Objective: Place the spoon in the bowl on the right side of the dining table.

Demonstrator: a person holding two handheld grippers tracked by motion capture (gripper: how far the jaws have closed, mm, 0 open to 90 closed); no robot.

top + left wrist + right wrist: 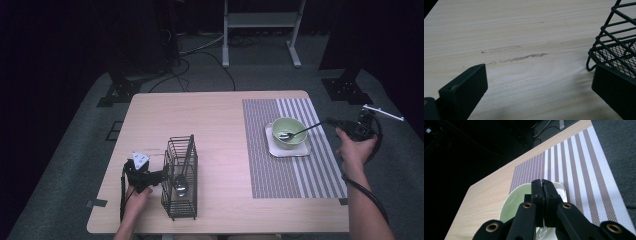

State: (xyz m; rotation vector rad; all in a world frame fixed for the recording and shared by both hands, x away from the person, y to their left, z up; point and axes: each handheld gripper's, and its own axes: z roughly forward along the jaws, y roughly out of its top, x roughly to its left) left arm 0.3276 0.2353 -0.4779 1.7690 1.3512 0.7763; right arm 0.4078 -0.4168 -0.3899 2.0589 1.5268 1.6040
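While the right gripper (pixel 334 121) pinches a spoon (pixel 299 132) handle, its bowl rests in the green bowl (pixel 289 132).
Left gripper (pixel 162 175) gapes wide beside the wire caddy (pixel 180 177) near the tabletop's front-left corner.

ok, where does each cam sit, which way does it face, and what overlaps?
High view: above the person's side, looking forward and down on the table; both forearms enter from below, left gripper beside the wire caddy, right gripper holding the spoon in the green bowl.
Left gripper view: rides the left gripper, low over the wood; jaws wide apart.
Right gripper view: rides the right gripper, jaws shut, facing the striped placemat.
Shared: high and left views see the caddy; high and right views see the bowl and placemat.
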